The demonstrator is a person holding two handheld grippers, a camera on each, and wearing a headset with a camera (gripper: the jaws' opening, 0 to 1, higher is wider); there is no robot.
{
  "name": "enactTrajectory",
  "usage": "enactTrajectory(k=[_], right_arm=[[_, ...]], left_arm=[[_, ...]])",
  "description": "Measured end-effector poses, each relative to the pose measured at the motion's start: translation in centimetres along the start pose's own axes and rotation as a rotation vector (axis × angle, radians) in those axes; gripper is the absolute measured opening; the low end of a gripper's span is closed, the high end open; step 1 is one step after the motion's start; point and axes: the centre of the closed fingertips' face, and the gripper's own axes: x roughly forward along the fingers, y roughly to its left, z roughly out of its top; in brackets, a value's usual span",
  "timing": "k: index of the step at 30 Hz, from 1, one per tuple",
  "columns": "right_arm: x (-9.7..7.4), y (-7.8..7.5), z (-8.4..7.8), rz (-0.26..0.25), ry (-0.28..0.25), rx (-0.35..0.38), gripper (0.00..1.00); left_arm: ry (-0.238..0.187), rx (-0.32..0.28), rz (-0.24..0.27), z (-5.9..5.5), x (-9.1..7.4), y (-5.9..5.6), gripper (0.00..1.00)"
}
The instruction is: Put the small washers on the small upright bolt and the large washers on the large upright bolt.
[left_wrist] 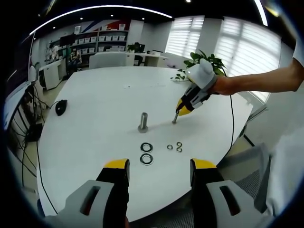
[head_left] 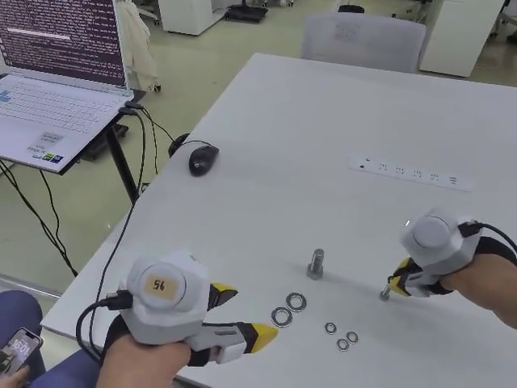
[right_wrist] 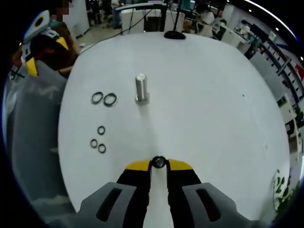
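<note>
The large bolt [head_left: 316, 264] [left_wrist: 143, 122] [right_wrist: 140, 89] stands upright on the white table [head_left: 323, 129]. Two large washers [head_left: 288, 309] [left_wrist: 146, 153] [right_wrist: 103, 99] lie flat in front of it. Three small washers [head_left: 342, 336] [left_wrist: 176, 147] [right_wrist: 99, 140] lie to their right. My right gripper [head_left: 394, 286] [right_wrist: 158, 164] is shut on the small bolt [head_left: 385, 293] [left_wrist: 175, 118] [right_wrist: 158, 162], which stands on the table right of the large bolt. At the table's near edge my left gripper [head_left: 242, 317] [left_wrist: 160, 166] is open and holds nothing, short of the large washers.
A black mouse [head_left: 203, 159] with its cable lies at the table's left edge. A white power strip [head_left: 412, 172] lies farther back on the right. A laptop [head_left: 56, 81] sits on a stand to the left, and a grey chair [head_left: 363, 40] stands at the far end.
</note>
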Motion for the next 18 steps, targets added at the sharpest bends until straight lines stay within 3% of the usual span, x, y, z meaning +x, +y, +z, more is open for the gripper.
enactTrajectory(k=[18], right_arm=[[3.6, 0.2, -1.5, 0.041, 0.060, 0.017, 0.13]], left_arm=[[0.013, -0.007, 0.006, -0.5, -0.1, 0.4, 0.50]])
